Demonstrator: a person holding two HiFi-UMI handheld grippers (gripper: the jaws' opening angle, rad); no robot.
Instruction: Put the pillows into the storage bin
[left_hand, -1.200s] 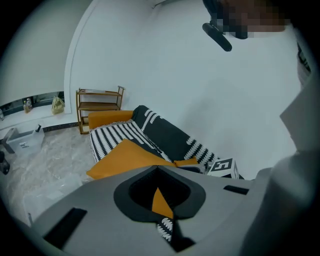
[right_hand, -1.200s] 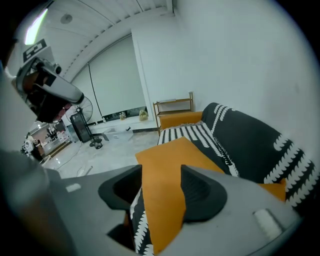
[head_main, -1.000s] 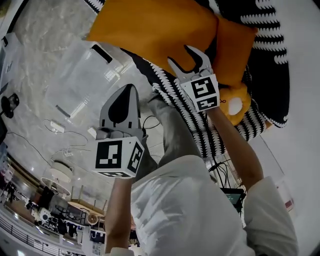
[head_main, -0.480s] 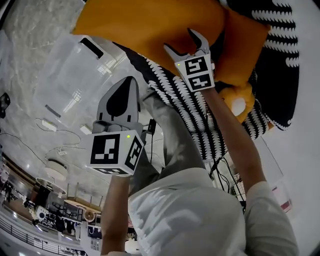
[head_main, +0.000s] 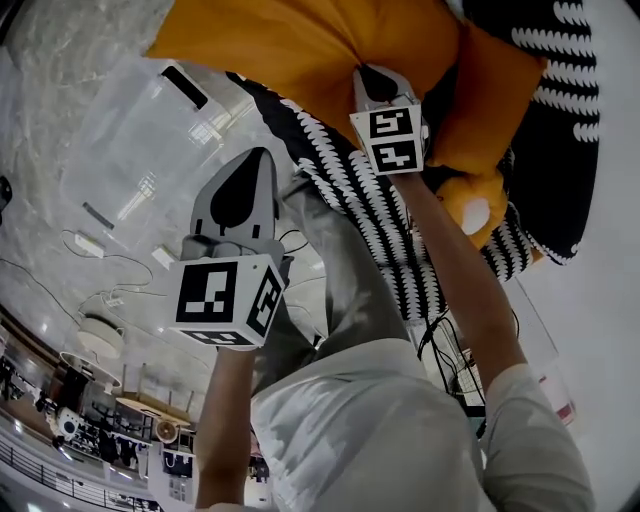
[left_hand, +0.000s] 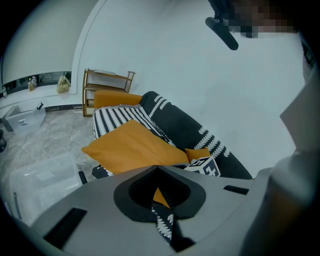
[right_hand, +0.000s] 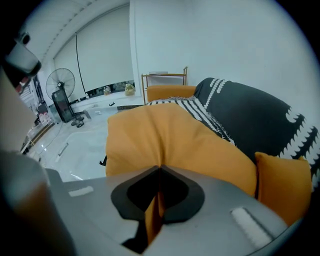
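A large orange pillow (head_main: 300, 45) lies on the black-and-white patterned sofa (head_main: 545, 130). My right gripper (head_main: 374, 78) sits at the pillow's near edge. Its jaws have just been closing, and they are now shut on a pinch of the pillow's fabric (right_hand: 159, 167). A smaller orange pillow (head_main: 492, 100) leans at the right behind it, also seen in the right gripper view (right_hand: 282, 182). My left gripper (head_main: 247, 188) hangs shut and empty over the floor, beside the clear storage bin (head_main: 130, 150). In the left gripper view the jaw tips (left_hand: 157, 167) meet with nothing between them.
A yellow plush toy (head_main: 475, 205) lies on the sofa below the small pillow. Cables (head_main: 95, 255) trail over the marble floor. A wooden shelf (left_hand: 107, 82) stands at the sofa's far end. A fan (right_hand: 60, 82) and an office chair (right_hand: 65, 107) stand further off.
The right gripper sank onto the big pillow's edge and its wide-open jaws shut on the fabric. The left gripper came down a little and stayed shut.
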